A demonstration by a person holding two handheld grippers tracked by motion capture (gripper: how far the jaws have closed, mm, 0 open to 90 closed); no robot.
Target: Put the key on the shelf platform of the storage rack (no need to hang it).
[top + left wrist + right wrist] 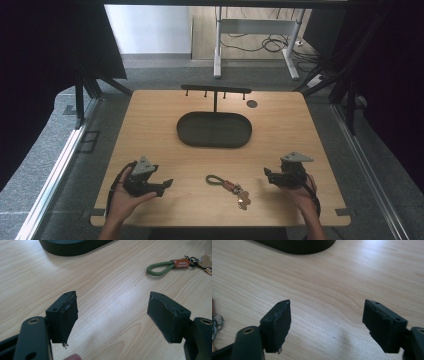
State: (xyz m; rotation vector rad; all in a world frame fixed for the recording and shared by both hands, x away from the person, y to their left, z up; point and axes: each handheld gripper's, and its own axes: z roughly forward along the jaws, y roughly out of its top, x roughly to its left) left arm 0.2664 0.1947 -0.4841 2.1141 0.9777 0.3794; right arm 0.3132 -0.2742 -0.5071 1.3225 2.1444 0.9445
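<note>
Two hand-held grippers rest low over the near part of the table [150,125], one in each hand, and a keychain [229,187] lies flat on the wood between them. The left hand-held gripper [169,184] sits to the keychain's left, its jaws spread wide with bare wood between them; in the left gripper view the keychain's green cord loop [160,267] lies ahead and off to the right, well clear of the jaws. The right hand-held gripper [266,173] sits to the keychain's right, jaws likewise wide apart and holding nothing; in the right gripper view the key rings [216,322] show at the left edge, beside the left jaw. Farther back stands a dark oval tray [187,132] with a hook rack.
</note>
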